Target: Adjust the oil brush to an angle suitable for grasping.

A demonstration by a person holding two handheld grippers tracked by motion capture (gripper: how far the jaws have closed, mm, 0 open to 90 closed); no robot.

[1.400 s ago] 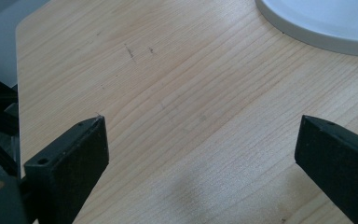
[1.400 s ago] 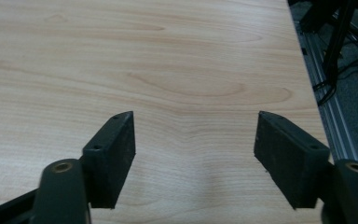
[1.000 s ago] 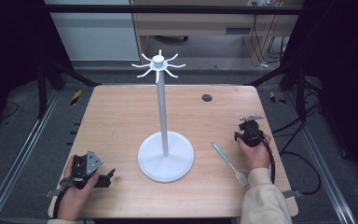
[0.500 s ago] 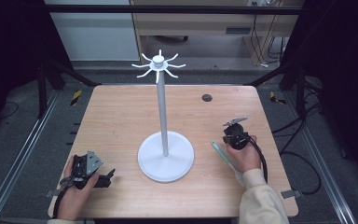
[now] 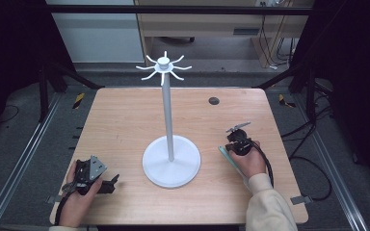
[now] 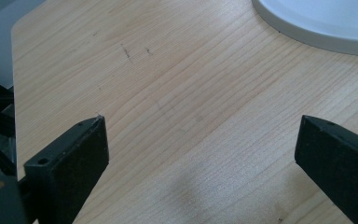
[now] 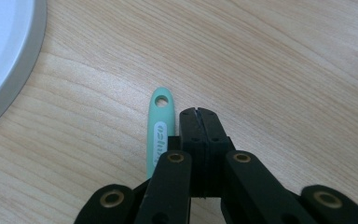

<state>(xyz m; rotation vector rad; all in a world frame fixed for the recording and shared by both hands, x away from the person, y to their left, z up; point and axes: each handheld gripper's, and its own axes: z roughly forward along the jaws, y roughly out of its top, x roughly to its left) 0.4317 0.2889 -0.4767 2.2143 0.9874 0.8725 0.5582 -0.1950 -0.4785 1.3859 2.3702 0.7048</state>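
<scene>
Handle (image 7: 159, 128), mint-green, hanging hole at tip: laid just left of right gripper (image 7: 199, 112), parallel to clenched, empty jaws. Left gripper (image 6: 200, 154) released, far off.

A hook stand (image 5: 167, 120) rises from the middle of the bench (image 5: 125, 120), its round base (image 5: 171, 166) sitting toward the near edge. A utensil handle (image 7: 160, 128) lies flat on the bench just right of that base, its holed end pointing away from the person. The right gripper (image 5: 236, 139) sits directly beside the handle on its right, over the bench, its fingers closed together with nothing between them. The left gripper (image 5: 107, 185) rests at the bench's near left corner, well left of the base, pointing toward it. A small round inset (image 5: 214, 101) lies far back, right of the stand's pole.
</scene>
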